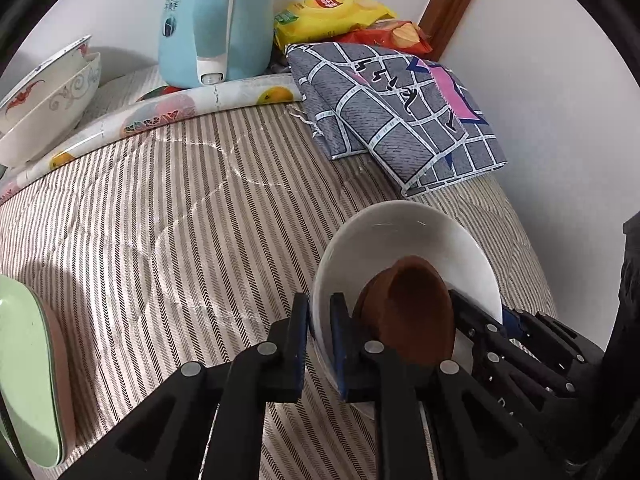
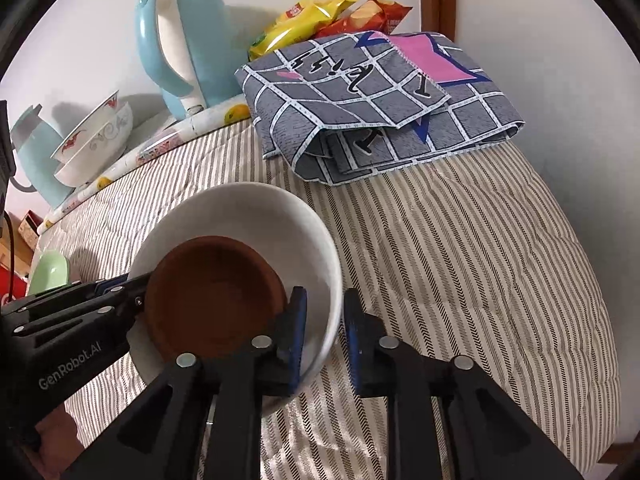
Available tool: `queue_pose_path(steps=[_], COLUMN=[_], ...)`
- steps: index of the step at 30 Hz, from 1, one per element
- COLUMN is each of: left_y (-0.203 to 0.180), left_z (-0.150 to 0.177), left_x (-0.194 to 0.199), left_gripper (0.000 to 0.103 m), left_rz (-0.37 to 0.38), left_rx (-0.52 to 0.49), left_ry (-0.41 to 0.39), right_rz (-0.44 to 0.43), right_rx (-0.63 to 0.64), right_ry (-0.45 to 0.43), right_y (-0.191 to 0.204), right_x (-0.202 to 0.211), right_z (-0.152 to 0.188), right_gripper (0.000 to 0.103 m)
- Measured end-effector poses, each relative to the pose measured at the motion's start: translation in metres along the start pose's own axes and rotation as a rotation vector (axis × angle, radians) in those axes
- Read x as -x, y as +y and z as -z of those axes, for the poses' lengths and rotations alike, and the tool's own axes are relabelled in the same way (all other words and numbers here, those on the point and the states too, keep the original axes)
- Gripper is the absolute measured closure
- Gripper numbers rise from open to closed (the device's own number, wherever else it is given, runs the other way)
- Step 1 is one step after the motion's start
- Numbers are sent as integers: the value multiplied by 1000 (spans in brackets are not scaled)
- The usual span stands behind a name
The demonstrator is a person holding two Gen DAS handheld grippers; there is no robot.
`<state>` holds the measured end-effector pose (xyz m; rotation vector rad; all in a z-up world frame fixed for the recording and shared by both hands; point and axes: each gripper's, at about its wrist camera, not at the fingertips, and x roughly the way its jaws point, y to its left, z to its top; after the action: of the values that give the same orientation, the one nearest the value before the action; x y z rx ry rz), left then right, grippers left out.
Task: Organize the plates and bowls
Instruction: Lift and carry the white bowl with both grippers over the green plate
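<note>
- A white bowl [image 2: 244,216] is seen on the striped cloth [image 2: 460,260] at the near side of the scene, with a small brown dish [image 2: 212,300] nested inside it and leaning toward its near wall.
- The left gripper [image 1: 320,344] is almost closed across the bowl's left rim: one pad lies outside the wall and the other inside, and the wall appears pinched between them.
- The right gripper [image 2: 325,334] straddles the bowl's right rim, one pad inside and one outside. A gap shows between the outer pad and the wall, so a firm hold cannot be confirmed; the jaws stand only slightly apart.
- In the right wrist view the left gripper [image 2: 132,286] is seen reaching in from the left, beside the brown dish; whether it touches the dish cannot be told.
- The relation that matters: the bowl lies directly between the two grippers, its rim running across both sets of jaws on opposite sides, so neither hand is nearer. A level lift would probably need both holds to be matched, or the dish may slide.
- A stack of patterned bowls [image 1: 48,108] stands at the far left, well apart, near a blue kettle [image 1: 212,24], and is judged a likely place for stacking.
- A green plate [image 1: 24,372] lies at the near left edge; a folded grey cloth [image 2: 380,100] and snack bags [image 1: 336,16] lie far right.
</note>
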<state>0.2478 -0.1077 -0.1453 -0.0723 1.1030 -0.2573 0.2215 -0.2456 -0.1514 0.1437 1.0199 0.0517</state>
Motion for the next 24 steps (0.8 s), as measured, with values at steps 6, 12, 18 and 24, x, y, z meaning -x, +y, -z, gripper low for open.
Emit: queue_pose_path(steps=[6, 12, 18, 24], left_y=[0, 4, 4, 5], left_z=[0, 3, 3, 2], left_x=[-7, -6, -8, -10], left_gripper=[85, 84, 84, 83], left_rz=[-17, -10, -15, -9], left_rx=[2, 37, 52, 48], left_ry=[16, -18, -14, 14], right_rz=[10, -28, -47, -58], right_rx=[-11, -35, -56, -76], right_ry=[-15, -12, 16, -2], right_y=[-10, -18, -23, -23], right_x=[-1, -3, -6, -5], right_z=[0, 0, -3, 0], right_gripper=[64, 56, 52, 56])
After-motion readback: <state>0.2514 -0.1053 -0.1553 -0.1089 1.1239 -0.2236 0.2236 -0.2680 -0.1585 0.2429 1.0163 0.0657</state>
